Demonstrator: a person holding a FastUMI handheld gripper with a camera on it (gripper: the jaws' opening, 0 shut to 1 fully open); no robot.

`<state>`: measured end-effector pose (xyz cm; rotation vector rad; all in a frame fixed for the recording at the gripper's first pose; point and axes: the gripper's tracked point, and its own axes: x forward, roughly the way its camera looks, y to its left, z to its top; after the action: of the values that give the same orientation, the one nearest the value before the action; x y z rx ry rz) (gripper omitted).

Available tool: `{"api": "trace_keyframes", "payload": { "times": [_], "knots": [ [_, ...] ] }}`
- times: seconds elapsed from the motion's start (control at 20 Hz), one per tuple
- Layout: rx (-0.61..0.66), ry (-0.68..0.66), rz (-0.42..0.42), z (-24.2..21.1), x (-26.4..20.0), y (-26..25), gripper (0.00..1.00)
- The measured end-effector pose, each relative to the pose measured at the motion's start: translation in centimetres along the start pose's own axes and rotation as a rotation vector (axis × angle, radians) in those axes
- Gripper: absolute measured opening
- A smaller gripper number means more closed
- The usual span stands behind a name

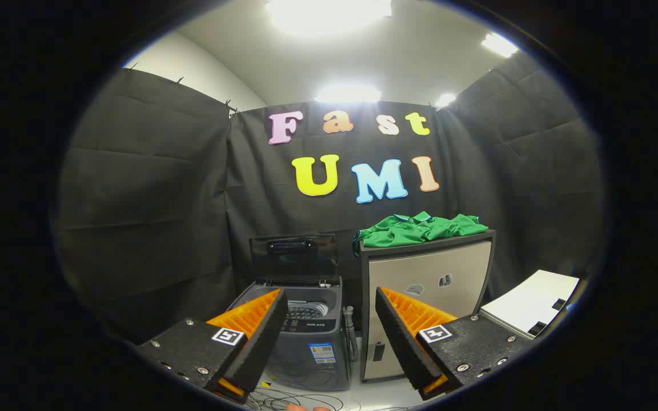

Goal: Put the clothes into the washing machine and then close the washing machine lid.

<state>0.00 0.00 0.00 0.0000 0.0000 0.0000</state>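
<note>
Gripper (329, 319) fingers apart, holding nothing. Washing machine (306, 337) at 12 o'clock beyond them, lid (293, 254) raised. Green clothes (420, 228) at 1 o'clock atop cabinet (426, 285).

A: What sort of place is this?
B: A staged recording booth, not a home. Black cloth walls (146, 188) hang from clips in front of a white room wall, under bright ceiling lights (329, 11).
A: And the furnishings?
B: A small grey top-loading washing machine (309, 337) beside a beige cabinet with dark edges (426, 308), loose cables (295, 399) on the floor.
</note>
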Motion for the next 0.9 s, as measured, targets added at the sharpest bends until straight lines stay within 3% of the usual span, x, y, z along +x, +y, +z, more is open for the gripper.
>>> {"api": "trace_keyframes", "payload": {
  "times": [0.9],
  "knots": [
    [0.002, -0.008, 0.005, 0.39, -0.88, 0.12, 0.95]
  ]
}}
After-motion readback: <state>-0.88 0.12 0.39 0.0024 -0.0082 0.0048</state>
